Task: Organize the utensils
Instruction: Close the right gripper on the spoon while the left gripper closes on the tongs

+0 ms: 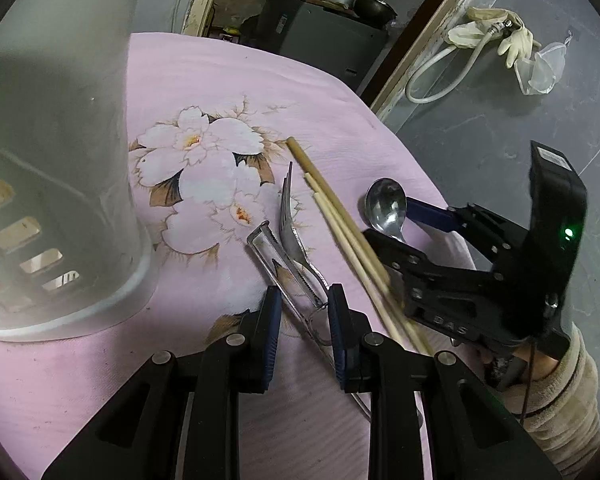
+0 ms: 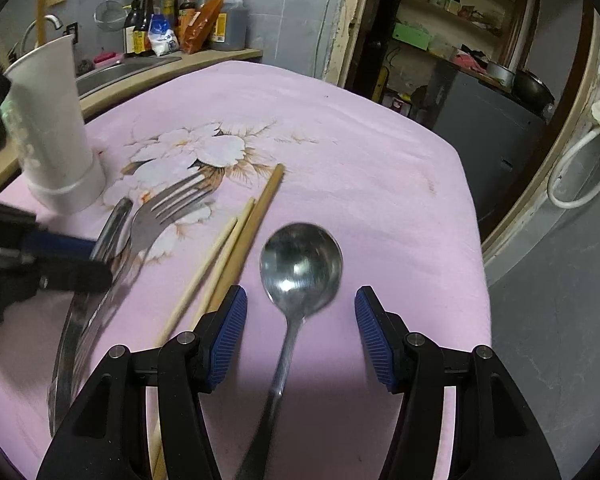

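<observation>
Two tools are working here. My left tool, jaws narrowed, is straddling the stems of the fork and serrated knife at lower centre; whether the pads are pressing I cannot tell. My right tool is hovering half open over the spoon, gripping nothing. Chopsticks are lying between them on the pink bench. I am judging this the pickup step: next, close, lift, carry to the white holder at upper left. Only "DAS" on the right tool's body is readable.
</observation>
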Demonstrator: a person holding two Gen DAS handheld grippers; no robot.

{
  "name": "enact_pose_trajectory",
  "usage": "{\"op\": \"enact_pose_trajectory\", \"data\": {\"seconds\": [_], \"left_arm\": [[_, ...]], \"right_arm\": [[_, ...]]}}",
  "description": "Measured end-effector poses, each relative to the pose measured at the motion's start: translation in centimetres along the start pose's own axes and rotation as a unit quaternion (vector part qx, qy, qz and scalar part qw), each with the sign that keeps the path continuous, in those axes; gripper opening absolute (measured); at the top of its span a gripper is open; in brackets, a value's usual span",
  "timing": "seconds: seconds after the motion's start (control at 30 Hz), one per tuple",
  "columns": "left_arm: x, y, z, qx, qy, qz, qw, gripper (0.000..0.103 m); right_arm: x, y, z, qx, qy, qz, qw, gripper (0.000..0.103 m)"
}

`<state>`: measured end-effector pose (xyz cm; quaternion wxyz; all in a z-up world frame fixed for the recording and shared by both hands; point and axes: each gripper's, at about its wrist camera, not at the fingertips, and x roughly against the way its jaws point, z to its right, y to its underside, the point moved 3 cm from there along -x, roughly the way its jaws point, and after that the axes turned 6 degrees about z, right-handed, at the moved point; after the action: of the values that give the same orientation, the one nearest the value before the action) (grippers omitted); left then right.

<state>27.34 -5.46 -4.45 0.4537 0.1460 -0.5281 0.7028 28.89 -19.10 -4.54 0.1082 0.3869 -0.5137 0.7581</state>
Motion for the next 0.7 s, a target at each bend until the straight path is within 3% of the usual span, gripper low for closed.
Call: {"op": "enact_pose_trajectory", "data": {"seconds": [0.13,0.27,0.47,0.7], "left_arm": [[0.3,0.1,-0.5,0.006,0.011,0.006,0.9999,0.020],[0.8,0.2,-0.6,0.007,0.018,0.015,0.9997,0.019],[2.0,0.5,-0.1,-0.003,0.028,0.032,0.9991,0.019],[4.3,1.4,1.0,-0.035,0.029,0.085,0.9954,0.018]], "right_arm": [[-0.3,-0.2,-0.2,0.001,0.008,-0.001,1.000,0.052],[0.0,-0.1,-0.2,0.004,0.016,0.005,1.000,0.038],[0.5,-0.1,-0.6,0.011,0.025,0.015,1.000,0.037],[4.7,0.0,-0.8,0.002,0.028,0.104,0.994,0.037]]}}
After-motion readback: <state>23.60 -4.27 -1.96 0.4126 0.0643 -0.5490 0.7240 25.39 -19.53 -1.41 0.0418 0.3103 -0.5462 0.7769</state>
